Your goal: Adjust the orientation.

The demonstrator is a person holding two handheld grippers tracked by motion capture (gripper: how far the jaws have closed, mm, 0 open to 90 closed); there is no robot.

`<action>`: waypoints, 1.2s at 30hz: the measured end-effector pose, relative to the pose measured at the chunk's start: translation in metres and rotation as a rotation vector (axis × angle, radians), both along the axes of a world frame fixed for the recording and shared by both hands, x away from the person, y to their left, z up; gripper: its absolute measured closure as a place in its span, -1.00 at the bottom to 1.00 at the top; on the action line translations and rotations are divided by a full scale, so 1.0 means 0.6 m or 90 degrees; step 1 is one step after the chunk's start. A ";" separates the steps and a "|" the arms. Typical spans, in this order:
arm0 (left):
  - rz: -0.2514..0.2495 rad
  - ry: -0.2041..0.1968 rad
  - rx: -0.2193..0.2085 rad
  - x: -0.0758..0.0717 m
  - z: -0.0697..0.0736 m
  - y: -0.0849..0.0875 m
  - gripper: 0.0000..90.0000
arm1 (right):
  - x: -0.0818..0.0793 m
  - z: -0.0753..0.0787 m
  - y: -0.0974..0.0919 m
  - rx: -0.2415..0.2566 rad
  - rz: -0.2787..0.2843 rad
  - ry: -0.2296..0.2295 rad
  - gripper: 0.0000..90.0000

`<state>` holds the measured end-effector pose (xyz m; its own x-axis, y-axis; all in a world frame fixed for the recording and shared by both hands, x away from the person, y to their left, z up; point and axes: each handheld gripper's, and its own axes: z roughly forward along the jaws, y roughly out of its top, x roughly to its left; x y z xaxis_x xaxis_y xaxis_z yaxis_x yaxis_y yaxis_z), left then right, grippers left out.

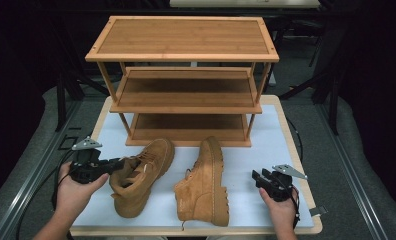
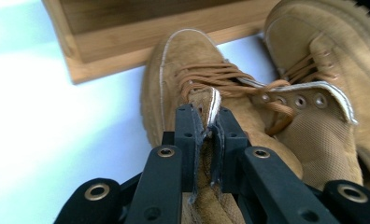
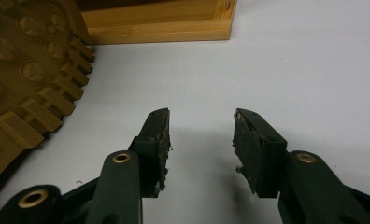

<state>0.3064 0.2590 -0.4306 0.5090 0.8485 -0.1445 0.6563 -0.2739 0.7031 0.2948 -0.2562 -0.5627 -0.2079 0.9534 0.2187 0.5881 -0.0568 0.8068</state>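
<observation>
Two tan boots (image 1: 141, 176), left tool (image 2: 206, 135) clamping one's tongue

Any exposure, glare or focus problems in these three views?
High view: dark surroundings, evenly lit white tabletop, all sharp. Left gripper view: tabletop blown out to glare at left; left gripper clamped on the left boot's collar edge, still sharp. Right gripper view: soft shadow under the open right gripper; tipped boot's sole crisp.

Two boots sit on the table (image 1: 266, 150) before the shelf (image 1: 186, 75): left boot (image 1: 138, 175) upright, right boot (image 1: 206, 182) on its side.
</observation>
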 end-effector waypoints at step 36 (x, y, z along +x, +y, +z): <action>0.006 0.280 0.251 0.060 0.045 -0.040 0.47 | 0.001 -0.003 -0.001 0.009 0.003 0.003 0.23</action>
